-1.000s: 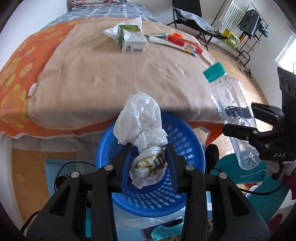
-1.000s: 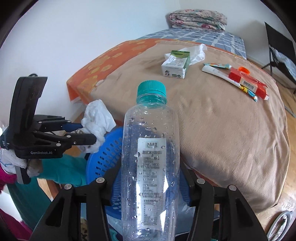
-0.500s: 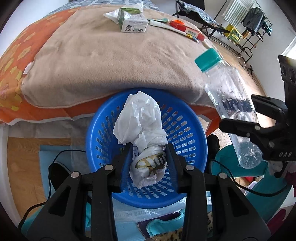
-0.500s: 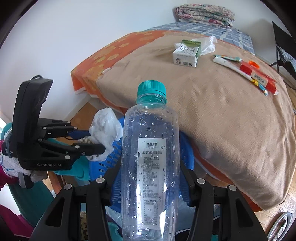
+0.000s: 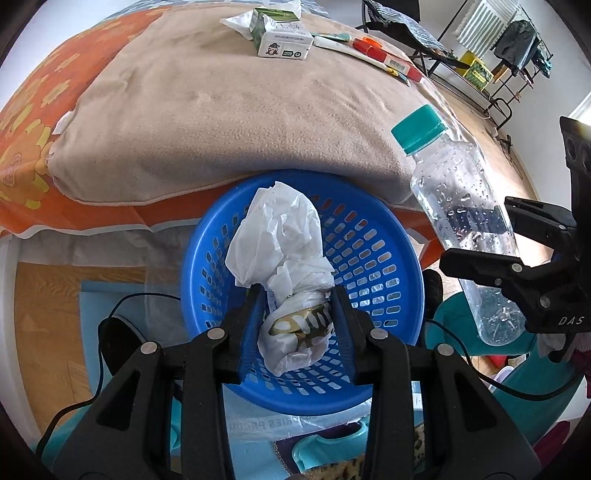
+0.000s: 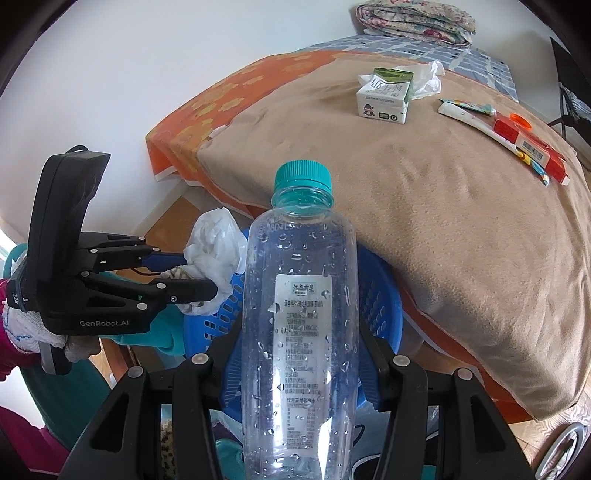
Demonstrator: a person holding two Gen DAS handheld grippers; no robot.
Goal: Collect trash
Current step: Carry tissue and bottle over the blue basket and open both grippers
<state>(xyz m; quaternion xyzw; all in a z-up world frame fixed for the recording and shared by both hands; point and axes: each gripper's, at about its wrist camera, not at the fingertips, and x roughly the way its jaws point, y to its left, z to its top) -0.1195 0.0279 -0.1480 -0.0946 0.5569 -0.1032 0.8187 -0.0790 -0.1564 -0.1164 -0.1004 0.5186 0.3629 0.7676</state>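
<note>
My left gripper [image 5: 297, 308] is shut on a crumpled white plastic bag [image 5: 280, 236] and holds it over the blue perforated basket [image 5: 384, 258] that stands on the floor by the bed. My right gripper [image 6: 299, 354] is shut on a clear plastic bottle [image 6: 299, 314] with a teal cap, held upright just right of the basket [image 6: 380, 295]. The bottle also shows in the left wrist view [image 5: 465, 229]. The left gripper with the bag shows in the right wrist view [image 6: 192, 273].
On the beige blanket [image 5: 240, 110] lie a green-white carton [image 5: 282, 35], a white tissue [image 6: 428, 79], a toothpaste tube [image 6: 469, 116] and a red box [image 6: 532, 147]. A drying rack [image 5: 509, 55] stands far right. Cables [image 5: 122, 306] run on the floor.
Both grippers have tilted down toward the basket. The bag now hangs over the basket's middle, and the bottle has come closer to its right rim.
</note>
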